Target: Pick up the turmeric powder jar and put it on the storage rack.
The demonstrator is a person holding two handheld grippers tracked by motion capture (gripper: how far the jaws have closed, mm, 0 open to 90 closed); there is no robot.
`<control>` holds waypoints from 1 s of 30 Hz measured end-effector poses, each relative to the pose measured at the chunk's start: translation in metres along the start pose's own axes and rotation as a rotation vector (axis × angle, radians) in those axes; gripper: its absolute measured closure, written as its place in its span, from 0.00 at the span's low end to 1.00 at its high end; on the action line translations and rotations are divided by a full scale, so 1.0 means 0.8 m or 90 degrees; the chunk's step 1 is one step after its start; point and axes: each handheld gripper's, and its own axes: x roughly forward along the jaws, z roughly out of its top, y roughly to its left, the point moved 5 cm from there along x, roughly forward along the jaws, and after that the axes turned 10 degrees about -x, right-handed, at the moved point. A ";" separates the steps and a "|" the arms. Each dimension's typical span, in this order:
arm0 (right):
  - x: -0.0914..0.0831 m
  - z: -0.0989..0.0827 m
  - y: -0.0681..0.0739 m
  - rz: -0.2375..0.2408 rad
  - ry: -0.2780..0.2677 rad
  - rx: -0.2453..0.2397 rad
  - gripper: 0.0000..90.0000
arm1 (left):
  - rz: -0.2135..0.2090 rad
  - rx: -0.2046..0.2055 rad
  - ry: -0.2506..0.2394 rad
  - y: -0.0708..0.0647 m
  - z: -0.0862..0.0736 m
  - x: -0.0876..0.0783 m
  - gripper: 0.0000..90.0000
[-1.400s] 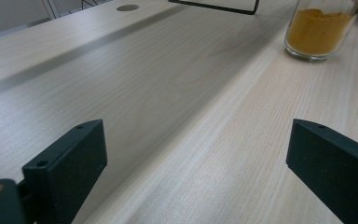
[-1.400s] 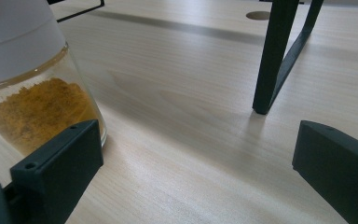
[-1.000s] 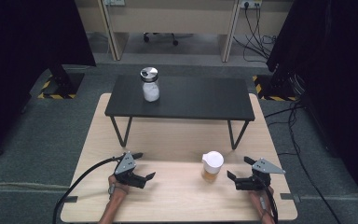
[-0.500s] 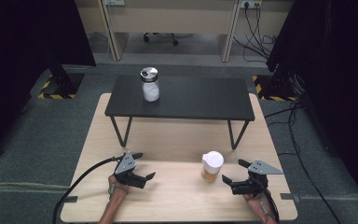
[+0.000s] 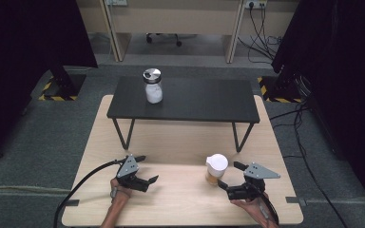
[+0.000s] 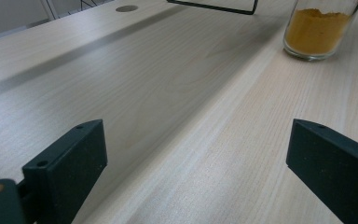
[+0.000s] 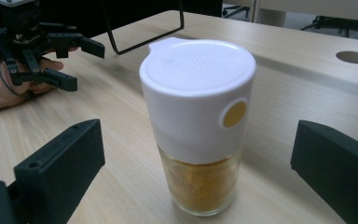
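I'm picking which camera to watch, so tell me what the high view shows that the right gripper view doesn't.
High view alone: the black shelf with the metal-lidded jar of white contents standing on it, the right gripper itself from above, and the floor around the table.

Right gripper view alone: the yellow dot on the side of the spice shaker's white cap, and the orange powder seen close through the glass.

Both: the spice shaker upright on the wooden table, ahead of the right gripper's open jaws and untouched, and the left gripper, open.
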 end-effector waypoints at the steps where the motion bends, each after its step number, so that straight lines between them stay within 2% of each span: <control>1: 0.002 0.001 0.000 0.001 0.002 -0.004 0.03 | 0.000 -0.001 0.000 0.000 0.000 0.000 0.05; 14: 0.031 0.006 -0.005 0.002 0.018 -0.020 0.07 | 0.000 0.000 0.000 0.000 0.000 0.000 0.05; 22: 0.048 0.008 -0.005 0.002 0.017 -0.032 0.16 | 0.000 0.000 0.000 0.000 0.000 0.000 0.05; 30: 0.050 0.007 -0.006 0.001 0.008 -0.040 0.27 | 0.000 0.000 0.000 0.000 0.000 0.000 0.05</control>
